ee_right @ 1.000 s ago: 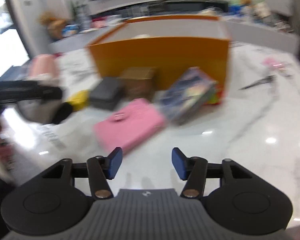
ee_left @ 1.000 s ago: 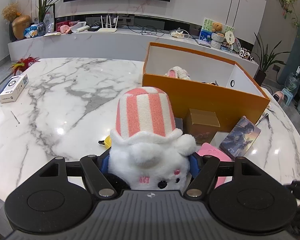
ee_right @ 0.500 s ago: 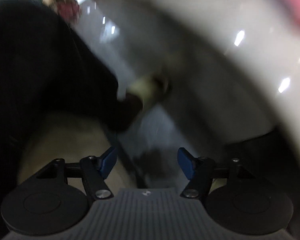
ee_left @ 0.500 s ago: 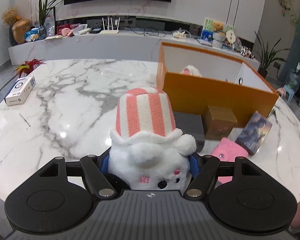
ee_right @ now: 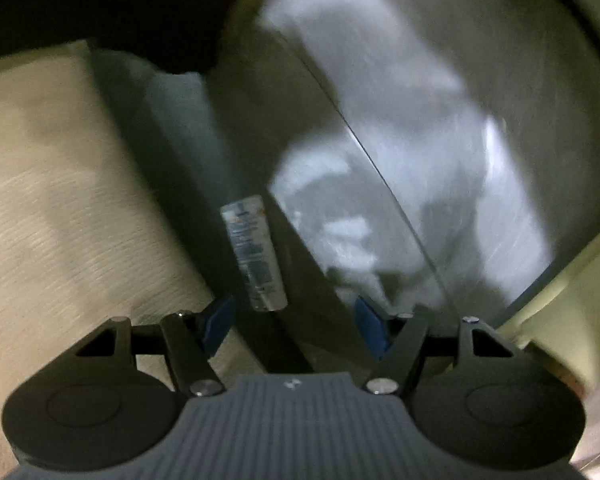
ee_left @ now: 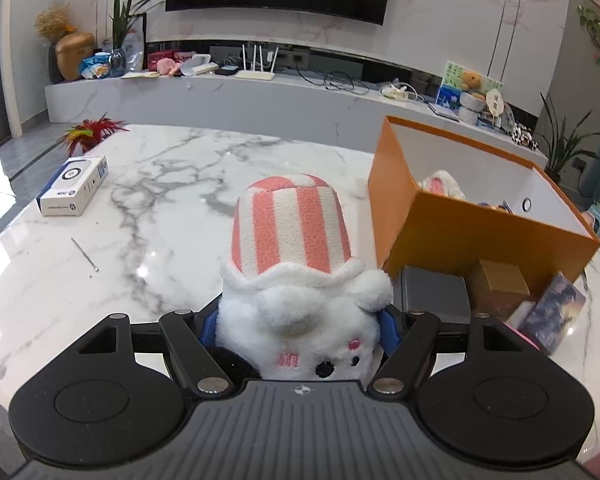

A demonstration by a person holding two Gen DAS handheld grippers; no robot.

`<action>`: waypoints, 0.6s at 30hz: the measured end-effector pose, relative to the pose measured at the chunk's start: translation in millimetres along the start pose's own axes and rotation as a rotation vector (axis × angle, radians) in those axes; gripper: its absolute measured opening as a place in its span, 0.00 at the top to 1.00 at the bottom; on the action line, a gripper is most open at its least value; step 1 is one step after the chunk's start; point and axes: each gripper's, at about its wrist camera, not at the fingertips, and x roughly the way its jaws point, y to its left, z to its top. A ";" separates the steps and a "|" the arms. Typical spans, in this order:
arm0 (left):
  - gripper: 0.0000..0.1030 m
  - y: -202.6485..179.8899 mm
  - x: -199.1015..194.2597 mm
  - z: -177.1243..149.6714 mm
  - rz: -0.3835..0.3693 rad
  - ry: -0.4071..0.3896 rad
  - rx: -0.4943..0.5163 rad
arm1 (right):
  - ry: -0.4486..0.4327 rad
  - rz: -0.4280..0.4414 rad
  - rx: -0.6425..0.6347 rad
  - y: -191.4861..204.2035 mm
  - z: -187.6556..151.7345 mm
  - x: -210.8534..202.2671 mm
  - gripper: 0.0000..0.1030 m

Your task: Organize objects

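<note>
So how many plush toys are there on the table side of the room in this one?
2: a striped-hat plush clamped in the left gripper, and a pink-and-white plush inside the orange box. More may lie hidden behind the box wall.

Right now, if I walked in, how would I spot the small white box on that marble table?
Start at the big marble table and look to its far left edge, well away from the orange box. The small white box lies flat there, beside a red-leaved plant. It alone is white, with a round black emblem on top.
</note>
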 end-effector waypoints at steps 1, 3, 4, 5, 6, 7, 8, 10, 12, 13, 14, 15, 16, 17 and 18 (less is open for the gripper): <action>0.19 -0.1 1.0 1.2 -0.002 -0.002 -0.002 | 0.010 0.016 0.017 -5.1 1.5 7.8 0.33; 0.19 -1.8 3.7 2.6 -0.005 -0.001 0.000 | 0.029 0.032 0.036 -6.9 4.1 23.7 0.32; 0.19 -2.8 5.5 2.7 -0.010 0.002 0.002 | 0.038 0.042 0.042 -7.9 6.1 30.5 0.31; 0.19 -3.9 7.3 2.7 -0.013 0.005 0.005 | 0.048 0.064 0.060 -7.5 6.9 38.5 0.31; 0.19 -5.4 9.4 2.8 -0.015 0.011 0.009 | 0.058 0.092 0.091 -10.3 8.1 47.5 0.31; 0.18 -6.7 11.6 2.7 -0.017 0.018 0.013 | 0.063 0.115 0.122 -13.9 11.0 52.8 0.27; 0.18 -6.9 13.9 2.3 -0.019 0.025 0.016 | 0.061 0.126 0.147 -16.6 14.8 57.9 0.21; 0.18 -7.4 17.7 1.8 -0.023 0.038 0.019 | 0.076 0.122 0.195 -18.8 22.7 71.8 0.05; 0.18 -6.9 19.8 1.7 -0.024 0.048 0.020 | 0.100 0.143 0.225 -16.5 28.3 85.8 0.06; 0.18 -5.8 19.9 1.3 -0.023 0.048 0.018 | 0.113 0.147 0.233 -14.0 30.2 91.6 0.06; 0.18 -5.1 19.2 1.2 -0.022 0.047 0.017 | 0.125 0.138 0.242 -11.5 32.2 97.1 0.06; 0.18 -4.2 18.1 1.1 -0.023 0.046 0.017 | 0.139 0.115 0.247 -8.6 34.5 102.8 0.06; 0.18 -2.9 16.6 1.3 -0.024 0.044 0.015 | 0.160 0.089 0.241 -5.5 36.6 109.6 0.06; 0.18 -1.8 15.0 1.9 -0.025 0.044 0.012 | 0.183 0.077 0.225 -1.4 39.0 119.6 0.05; 0.18 0.0 12.9 2.3 -0.028 0.045 0.011 | 0.208 0.072 0.214 3.1 41.5 127.2 0.05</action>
